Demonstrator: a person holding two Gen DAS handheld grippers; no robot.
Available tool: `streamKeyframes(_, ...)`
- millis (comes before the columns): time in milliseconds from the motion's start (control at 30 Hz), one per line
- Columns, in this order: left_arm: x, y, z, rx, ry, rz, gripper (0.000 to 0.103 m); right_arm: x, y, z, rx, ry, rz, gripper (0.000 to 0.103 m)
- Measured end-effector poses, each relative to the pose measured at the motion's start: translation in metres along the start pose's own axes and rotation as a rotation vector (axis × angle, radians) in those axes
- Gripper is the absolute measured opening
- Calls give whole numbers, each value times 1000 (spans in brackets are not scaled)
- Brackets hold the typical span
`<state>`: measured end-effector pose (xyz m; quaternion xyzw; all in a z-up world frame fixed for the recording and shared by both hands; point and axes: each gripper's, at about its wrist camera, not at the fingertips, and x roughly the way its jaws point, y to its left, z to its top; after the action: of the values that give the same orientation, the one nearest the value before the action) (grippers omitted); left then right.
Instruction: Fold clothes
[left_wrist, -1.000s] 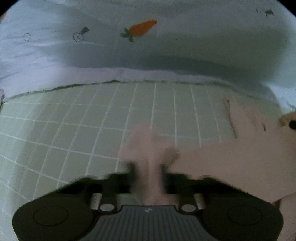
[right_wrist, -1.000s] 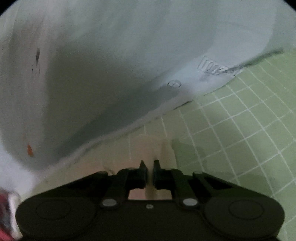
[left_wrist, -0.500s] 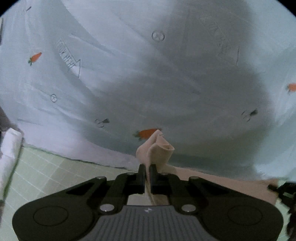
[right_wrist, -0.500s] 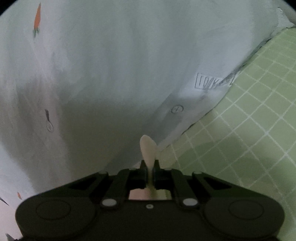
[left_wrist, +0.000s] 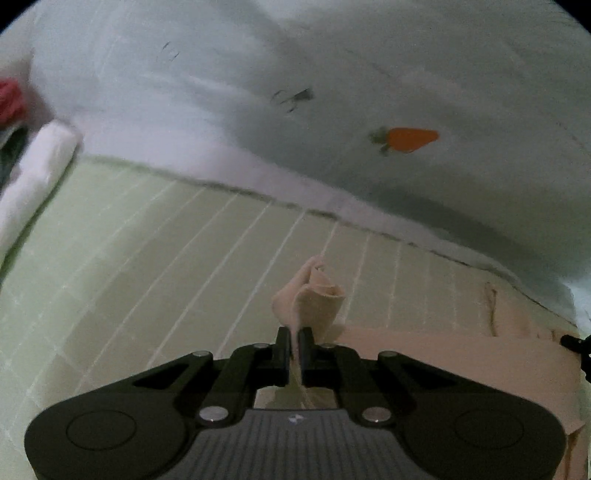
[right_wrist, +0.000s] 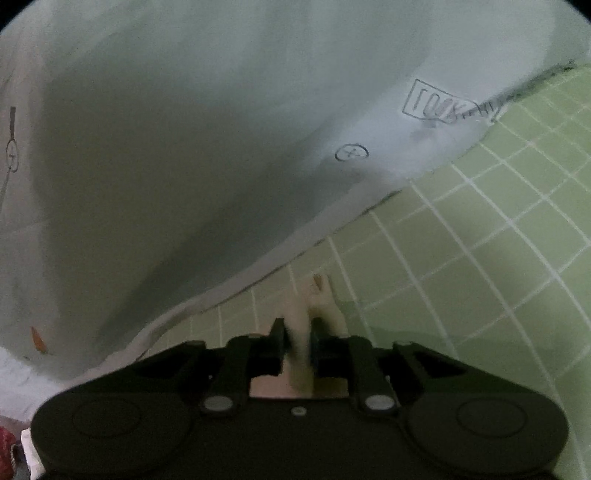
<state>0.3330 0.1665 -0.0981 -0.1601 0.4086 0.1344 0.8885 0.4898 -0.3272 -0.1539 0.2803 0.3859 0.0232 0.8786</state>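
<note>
Pinching a bunched fold of the peach-pink garment (left_wrist: 314, 299), the left gripper (left_wrist: 293, 347) has its jaws pressed together on the cloth, which rises in a curled tuft just beyond the fingertips. More of this garment lies flat to the right over the green grid mat (left_wrist: 147, 266). The right gripper (right_wrist: 297, 332) has a blurred strip of that pink cloth between its jaws, which have just been opening — the pads stand slightly apart from the cloth. Behind both grippers lies a pale blue fabric with carrot print (left_wrist: 369, 92), its hem running across the mat. A folded white cloth (left_wrist: 37, 173) sits at the mat's left edge, with something red (left_wrist: 11, 99) beyond it.
</note>
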Motion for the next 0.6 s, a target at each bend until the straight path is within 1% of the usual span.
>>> streamKeyframes(33,0,5,-2,-4,-2,27,6,1,1,1,-4,-4,0,27)
streamKeyframes(67,-1,12,-3,-16,0,34,6,-2,2,3,-8,-14,-6,35)
streamKeyframes(100,-3,20,-4,-43,3,34,8,-7,3,4,-17,-25,-22,39)
streamKeyframes(133,-5,28,-4,-71,7,32,8,-11,4,4,-25,-37,-38,49)
streamKeyframes(167,-7,35,-5,-89,12,46,8,-16,5,4,-34,-49,-54,60)
streamKeyframes(200,-9,42,-6,-105,17,63,8,-21,6,5,-42,-60,-70,69)
streamKeyframes(267,-16,55,-8,-115,4,123,7,-36,8,0,-76,-84,-102,74)
streamKeyframes(300,-19,62,-10,-122,2,140,7,-43,11,-3,-89,-91,-113,76)
streamKeyframes(367,-24,80,-12,-176,11,144,7,-62,16,-12,-117,-100,-137,82)
streamKeyframes(400,-26,87,-13,-206,14,137,9,-71,17,-21,-133,-107,-151,85)
streamKeyframes(433,-27,91,-13,-220,18,126,12,-80,17,-30,-149,-114,-165,91)
streamKeyframes(467,-28,94,-14,-230,22,114,24,-89,17,-39,-165,-121,-180,99)
streamKeyframes(500,-29,97,-14,-241,27,103,36,-99,18,-48,-181,-128,-194,102)
streamKeyframes(533,-29,96,-14,-236,27,93,39,-109,20,-60,-199,-139,-220,102)
streamKeyframes(600,-28,89,-13,-199,33,75,44,-120,23,-79,-232,-129,-262,102)
